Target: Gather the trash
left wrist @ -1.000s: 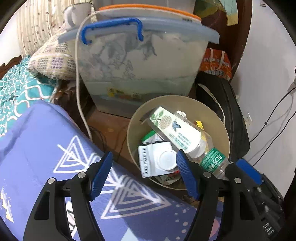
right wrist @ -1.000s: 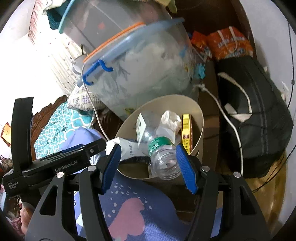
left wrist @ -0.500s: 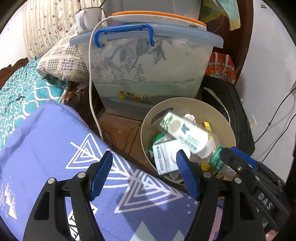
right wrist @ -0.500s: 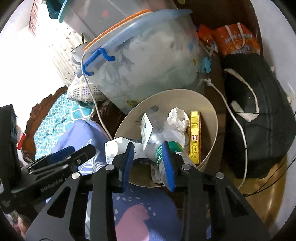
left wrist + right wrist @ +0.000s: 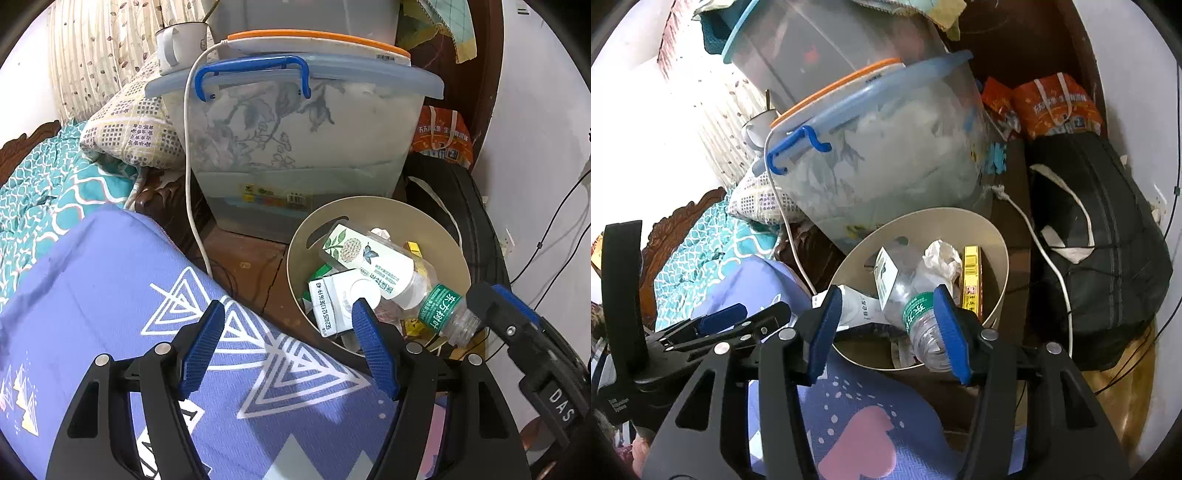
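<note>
Just ahead of both grippers stands the beige bin (image 5: 376, 206), filled with trash. The left gripper (image 5: 288, 343) hangs wide and empty above the purple blanket (image 5: 110, 295); a white carton (image 5: 340, 302) lies beyond its right finger. The right gripper (image 5: 884, 328) is opening, its jaws about half apart. The clear bottle (image 5: 919, 317) with a green label leans over the bin's near rim just inside its right finger, seemingly untouched.

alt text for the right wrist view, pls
Right gripper, jaws opening and empty, hovers over a beige bin holding a clear bottle, crumpled tissue and a yellow box. A lidded storage tub stands behind.
</note>
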Demonstrator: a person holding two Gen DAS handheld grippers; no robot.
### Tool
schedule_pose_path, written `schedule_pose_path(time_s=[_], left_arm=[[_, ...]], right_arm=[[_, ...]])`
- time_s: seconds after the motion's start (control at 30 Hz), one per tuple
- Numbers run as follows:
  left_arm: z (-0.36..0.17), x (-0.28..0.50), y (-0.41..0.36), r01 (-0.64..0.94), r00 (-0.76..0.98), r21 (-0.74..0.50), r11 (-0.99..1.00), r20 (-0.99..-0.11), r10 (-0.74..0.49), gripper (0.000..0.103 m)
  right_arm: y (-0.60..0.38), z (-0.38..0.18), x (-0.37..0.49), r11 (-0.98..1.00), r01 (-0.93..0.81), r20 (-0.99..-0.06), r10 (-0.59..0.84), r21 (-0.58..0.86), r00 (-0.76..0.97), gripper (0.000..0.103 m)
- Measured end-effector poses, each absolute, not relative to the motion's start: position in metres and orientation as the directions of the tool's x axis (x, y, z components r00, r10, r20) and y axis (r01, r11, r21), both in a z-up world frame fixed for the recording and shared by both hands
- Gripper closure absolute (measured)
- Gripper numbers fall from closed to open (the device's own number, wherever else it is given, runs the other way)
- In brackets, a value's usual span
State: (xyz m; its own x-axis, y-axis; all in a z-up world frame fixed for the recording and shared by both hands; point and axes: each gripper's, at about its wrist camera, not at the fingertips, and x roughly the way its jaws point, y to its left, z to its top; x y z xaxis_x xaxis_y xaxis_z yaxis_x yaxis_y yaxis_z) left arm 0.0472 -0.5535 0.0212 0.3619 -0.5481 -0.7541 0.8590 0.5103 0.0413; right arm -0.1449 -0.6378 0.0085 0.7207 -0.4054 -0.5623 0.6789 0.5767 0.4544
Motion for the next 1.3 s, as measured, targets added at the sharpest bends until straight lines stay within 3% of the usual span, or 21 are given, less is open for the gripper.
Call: schedule_pose_path(time_s=[0.2,0.27,0.33,0.67,0.73,1.17,1.3], left_arm=[[0.028,0.044,-0.549,0.856,0.367,0.038,0.516,-0.748,-0.554,0.035],[0.031,0.042,-0.545,0.855,0.369,0.036,0.517,-0.742,-0.559,0.031],[0.037,0.039,-0.539,0.852,0.384,0.041,0.521,-0.725,-0.571,0.02],[0.069,0.02,-0.51,0.85,0.414,0.046,0.525,-0.674,-0.612,0.014],[0.077,0.014,-0.499,0.846,0.424,0.041,0.532,-0.657,-0.623,0.008],[0.099,-0.021,-0.397,0.781,0.547,0.082,0.619,-0.567,-0.615,0.009],[0.1,-0.03,-0.361,0.77,0.553,0.059,0.635,-0.557,-0.619,0.009]], right_arm=[[-0.633,0.01,-0.145,0.577,0.676,-0.566,-0.397,0.458,0.722,0.049],[-0.63,0.014,-0.147,0.583,0.672,-0.561,-0.398,0.457,0.726,0.049],[-0.626,0.016,-0.148,0.587,0.669,-0.559,-0.396,0.456,0.728,0.049],[-0.61,0.037,-0.157,0.608,0.64,-0.548,-0.367,0.471,0.752,0.047],[-0.602,0.044,-0.162,0.615,0.634,-0.538,-0.37,0.469,0.757,0.046],[-0.536,0.075,-0.202,0.666,0.607,-0.494,-0.389,0.432,0.778,0.043],[-0.511,0.081,-0.201,0.693,0.592,-0.489,-0.38,0.411,0.785,0.032]])
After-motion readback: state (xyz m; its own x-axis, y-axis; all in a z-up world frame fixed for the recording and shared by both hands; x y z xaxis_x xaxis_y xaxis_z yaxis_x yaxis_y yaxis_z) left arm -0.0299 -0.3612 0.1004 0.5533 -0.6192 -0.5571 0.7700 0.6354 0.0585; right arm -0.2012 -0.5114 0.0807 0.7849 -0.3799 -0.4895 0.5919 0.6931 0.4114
